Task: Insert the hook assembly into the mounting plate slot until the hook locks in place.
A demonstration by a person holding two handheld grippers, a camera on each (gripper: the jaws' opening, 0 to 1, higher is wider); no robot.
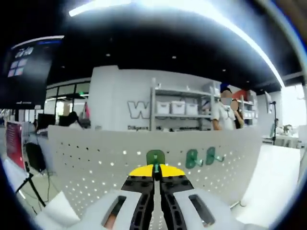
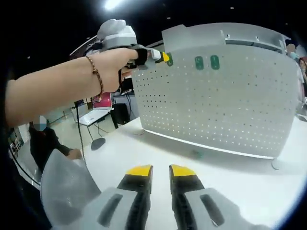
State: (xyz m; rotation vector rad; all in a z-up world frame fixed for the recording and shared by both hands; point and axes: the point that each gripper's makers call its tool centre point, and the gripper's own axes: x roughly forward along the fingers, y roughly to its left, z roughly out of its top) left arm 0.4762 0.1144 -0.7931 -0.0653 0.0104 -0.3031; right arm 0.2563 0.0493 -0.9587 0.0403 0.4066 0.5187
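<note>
Holding a green hook [image 1: 155,157] by its thin stem, the left gripper [image 1: 155,176] has its yellow-tipped jaws pressed together on it, right up at the white board [image 1: 96,163]. The hook's round green top stands just in front of the board, near its top edge. In the right gripper view the same left gripper [image 2: 158,56] is up at the top left corner of the board [image 2: 230,105], with a person's hand [image 2: 108,67] around it and a bead bracelet [image 2: 96,74] on the wrist.

I think the step in hand is pushing the hook into a hole in the board. It does not look locked yet. Next, the hook's back needs to line up with a hole and go straight in until it catches.

Two more green hooks [image 1: 201,157] already hang on the board, a little to the side. The board is flat, thin and white, and full of small round holes in neat rows. It stands upright on a smooth white table [image 2: 144,148].

The right gripper [image 2: 160,173] hangs low over the table, jaws a little apart, holding nothing.
</note>
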